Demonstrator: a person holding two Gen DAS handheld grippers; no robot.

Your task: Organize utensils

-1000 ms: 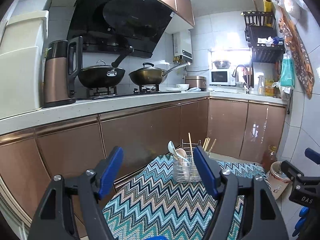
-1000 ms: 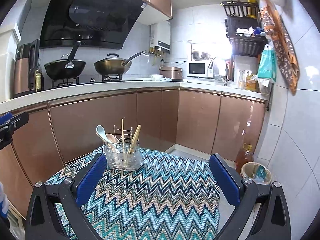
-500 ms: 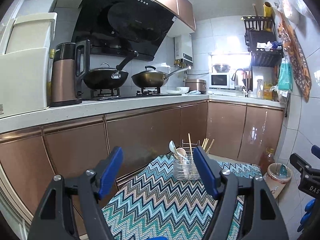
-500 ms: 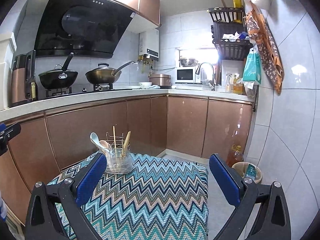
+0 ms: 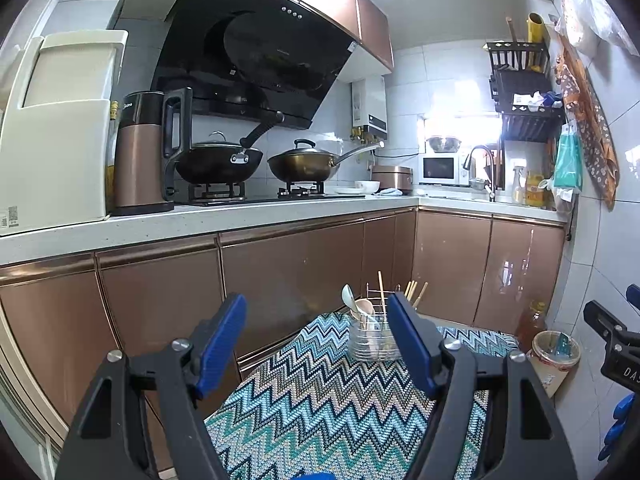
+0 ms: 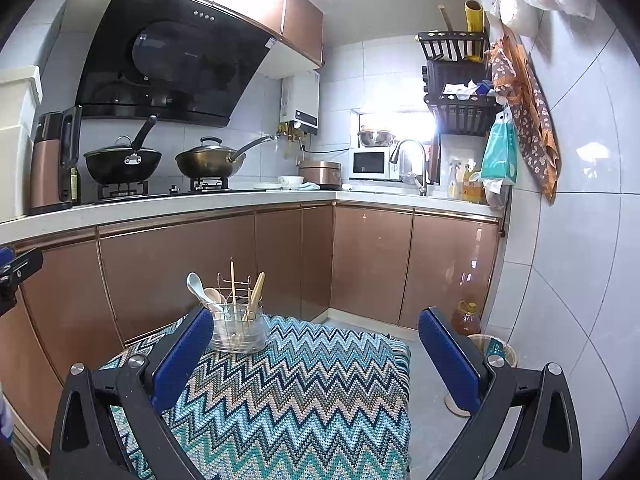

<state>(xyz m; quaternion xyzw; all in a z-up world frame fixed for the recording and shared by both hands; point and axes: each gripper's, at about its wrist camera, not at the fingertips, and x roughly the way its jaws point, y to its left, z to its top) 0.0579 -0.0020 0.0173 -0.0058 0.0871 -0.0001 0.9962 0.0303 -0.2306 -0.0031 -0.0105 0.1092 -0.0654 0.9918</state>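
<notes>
While both grippers stay wide apart and empty, the view from each has drawn back from the holder since a second ago. The left gripper (image 5: pixel 316 344) shows its blue pads spread with nothing between them; the right gripper (image 6: pixel 316 354) is just as wide, also holding nothing.

The holder (image 6: pixel 239 327), a clear cup with a wire frame, stands upright on the zigzag cloth (image 6: pixel 288 400) near its far edge, on the cabinet side. Inside it sit two spoons (image 6: pixel 206 292), pale ones leaning left, and some chopsticks (image 6: pixel 256 290) on the right, one thin stick standing straight up in the middle. Their arrangement is unchanged from the earlier frames.

From the left wrist, the holder (image 5: pixel 374 338) now looks smaller and farther off, partly hidden behind the right-hand pad, as before. From the right wrist it has slid nearer the left-hand pad, and more of the cloth's fringed right edge and the floor beside it shows. The bin (image 6: pixel 494 350) and bottle (image 6: pixel 468 318) in the corner remain where they were.
</notes>
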